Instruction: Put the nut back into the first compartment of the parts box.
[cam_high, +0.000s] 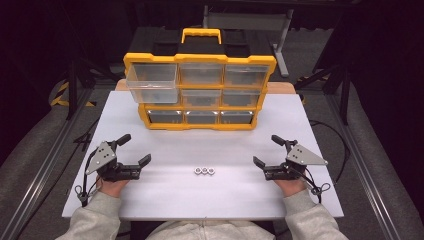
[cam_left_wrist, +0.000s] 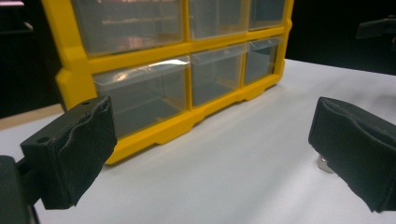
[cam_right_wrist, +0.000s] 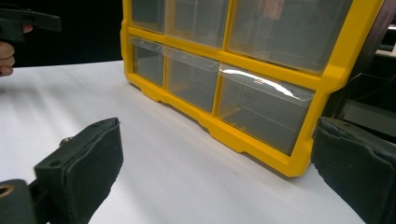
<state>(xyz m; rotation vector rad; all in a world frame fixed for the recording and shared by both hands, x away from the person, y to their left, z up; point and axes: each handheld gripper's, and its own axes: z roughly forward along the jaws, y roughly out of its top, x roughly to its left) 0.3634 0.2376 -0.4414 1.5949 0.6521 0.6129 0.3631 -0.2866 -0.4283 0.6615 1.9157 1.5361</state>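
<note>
Three small metal nuts (cam_high: 204, 171) lie in a row on the white table (cam_high: 200, 200), near its front edge. My left gripper (cam_high: 134, 150) rests open to their left, and my right gripper (cam_high: 268, 151) rests open to their right; both are empty. In the left gripper view the gripper (cam_left_wrist: 210, 154) has its jaws wide apart, and one nut (cam_left_wrist: 323, 163) peeks out beside the right jaw. The right gripper (cam_right_wrist: 217, 172) also stands wide open in its own view.
A yellow organizer (cam_high: 200, 90) with clear drawers stands at the back of the table; its top-left drawer (cam_high: 152, 82) is pulled out. Its lower drawers (cam_left_wrist: 149, 93) (cam_right_wrist: 261, 107) face both grippers. The other gripper and a hand (cam_right_wrist: 5, 56) show far off.
</note>
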